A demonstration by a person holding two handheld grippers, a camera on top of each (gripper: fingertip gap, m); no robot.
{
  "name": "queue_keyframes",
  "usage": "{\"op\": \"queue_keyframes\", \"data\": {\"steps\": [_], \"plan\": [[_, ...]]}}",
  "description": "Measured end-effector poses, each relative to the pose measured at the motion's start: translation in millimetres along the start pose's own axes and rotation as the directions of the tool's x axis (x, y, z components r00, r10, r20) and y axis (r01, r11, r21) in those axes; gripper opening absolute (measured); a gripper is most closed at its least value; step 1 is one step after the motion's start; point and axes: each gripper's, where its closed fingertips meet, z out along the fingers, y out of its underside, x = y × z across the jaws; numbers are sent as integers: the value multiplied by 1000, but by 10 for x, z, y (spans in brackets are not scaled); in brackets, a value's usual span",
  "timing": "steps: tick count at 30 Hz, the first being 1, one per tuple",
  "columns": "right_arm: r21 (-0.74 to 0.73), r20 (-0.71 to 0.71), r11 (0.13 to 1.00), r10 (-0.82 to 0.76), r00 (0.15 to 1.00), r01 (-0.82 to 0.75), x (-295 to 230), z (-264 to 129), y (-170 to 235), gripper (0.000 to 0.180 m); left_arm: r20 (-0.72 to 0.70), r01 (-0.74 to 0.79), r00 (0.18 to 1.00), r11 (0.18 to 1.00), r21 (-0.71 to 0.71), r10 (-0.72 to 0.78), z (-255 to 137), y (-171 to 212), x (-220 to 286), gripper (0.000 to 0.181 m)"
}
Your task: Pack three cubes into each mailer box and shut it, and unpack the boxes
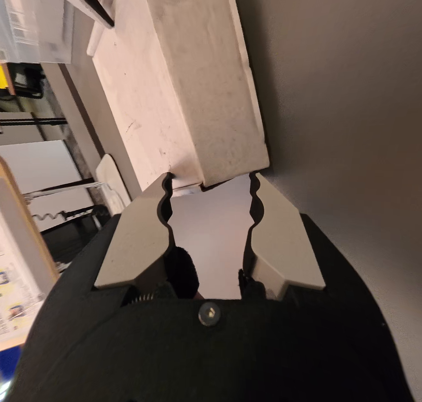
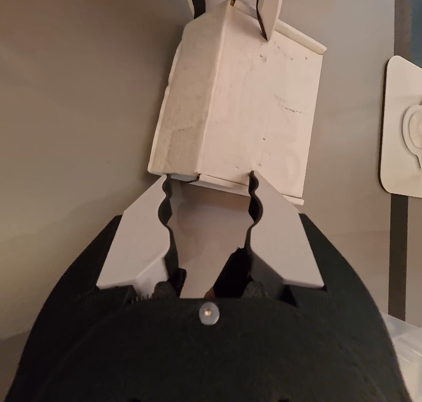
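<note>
A closed white mailer box [image 1: 182, 83] lies on the grey table [image 1: 342, 94]. My left gripper [image 1: 210, 176] is open, and its fingertips touch the box's near end, with a box corner between them. In the right wrist view the same box [image 2: 239, 106] shows from its other end. My right gripper [image 2: 210, 175] is open too, with its fingertips against that end. The left gripper's fingers [image 2: 271, 7] show at the box's far end in the right wrist view, and a right gripper finger [image 1: 91, 1] shows in the left wrist view. No cubes are in view.
A flat white pad [image 2: 404, 128] with a raised shape lies on the table to the right of the box; it also shows in the left wrist view [image 1: 109, 169]. Clear plastic [image 2: 406, 345] sits at the lower right. Shelves and cartons [image 1: 27, 37] stand beyond the table edge.
</note>
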Motion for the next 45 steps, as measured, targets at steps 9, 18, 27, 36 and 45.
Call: {"op": "queue_keyframes", "data": {"steps": [9,18,27,36,45], "plan": [[-117,-108,988,-111,988,98,73,26,40,54,134,-95,985,988,-124,112,38,57,-61,59],[-50,-92,999,-2,996,-3,46,28,-14,59,-75,90,993,995,-51,-94,-20,-40,-1,68],[-109,-252,993,-61,966,34,115,69,-3,48,86,108,991,989,-103,-99,42,-17,-77,56],[-27,-202,997,60,977,-67,119,46,-121,83,106,130,987,988,-83,-121,36,-23,-78,57],[-319,-139,942,61,988,-103,430,335,-206,105,138,233,964,972,-11,-229,84,-229,-116,57]]}}
